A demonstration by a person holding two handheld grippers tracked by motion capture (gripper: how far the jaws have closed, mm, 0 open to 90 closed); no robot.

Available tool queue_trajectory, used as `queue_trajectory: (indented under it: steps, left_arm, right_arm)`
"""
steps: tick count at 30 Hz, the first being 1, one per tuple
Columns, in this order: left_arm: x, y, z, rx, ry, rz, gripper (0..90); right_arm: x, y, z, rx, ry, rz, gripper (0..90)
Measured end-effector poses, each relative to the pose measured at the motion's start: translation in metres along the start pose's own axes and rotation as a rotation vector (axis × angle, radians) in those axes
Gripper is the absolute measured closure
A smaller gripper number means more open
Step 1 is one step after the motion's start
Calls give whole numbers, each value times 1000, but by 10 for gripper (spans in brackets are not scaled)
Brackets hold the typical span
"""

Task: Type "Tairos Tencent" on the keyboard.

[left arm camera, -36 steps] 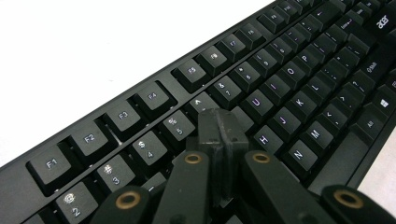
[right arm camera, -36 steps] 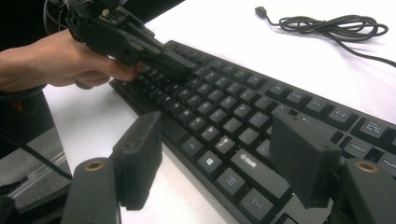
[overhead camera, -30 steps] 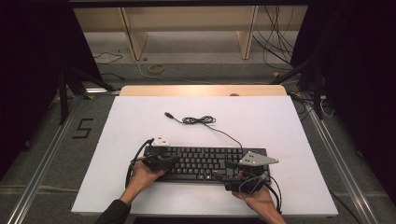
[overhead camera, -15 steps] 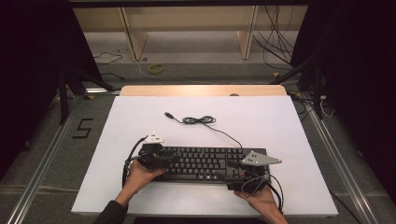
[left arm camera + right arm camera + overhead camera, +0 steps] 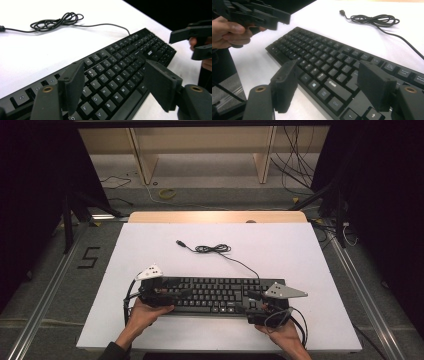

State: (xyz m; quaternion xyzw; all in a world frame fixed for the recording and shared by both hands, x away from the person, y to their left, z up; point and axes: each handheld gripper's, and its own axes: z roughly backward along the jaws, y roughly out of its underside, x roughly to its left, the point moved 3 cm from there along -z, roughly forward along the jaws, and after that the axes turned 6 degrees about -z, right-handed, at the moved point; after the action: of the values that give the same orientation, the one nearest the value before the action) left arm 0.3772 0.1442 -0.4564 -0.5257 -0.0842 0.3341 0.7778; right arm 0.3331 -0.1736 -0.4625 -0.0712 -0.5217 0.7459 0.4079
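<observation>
A: Where is the keyboard located?

B: The black keyboard is laid flat on the white counter, near the edge on the person's side, with its long axis running left to right. Its cable is led away across the counter to a loose coil, and the USB plug is seen lying beyond the coil.

A: How is the left hand-held gripper positioned?

B: It is held by the left hand at the left end of the keyboard. In the left gripper view its jaws are seen spread wide apart above the letter keys, with nothing clamped between them.

A: And the right hand-held gripper?

B: It is held by the right hand at the right end of the keyboard. In the right gripper view its jaws are likewise spread wide, poised over the lower key rows near the front edge. Contact between jaws and keys cannot be confirmed for either unit.
</observation>
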Motion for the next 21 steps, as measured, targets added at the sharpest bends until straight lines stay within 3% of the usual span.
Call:
queue_trajectory:
  steps: [11, 21]
  left_arm:
    - [3, 11, 14, -22, -17, 6, 299]
    - [-4, 19, 24, -47, -2, -11, 267]
  right_arm:
    - [-6, 3, 8, -15, 13, -5, 337]
    - [-11, 7, 17, -30, 23, -1, 322]
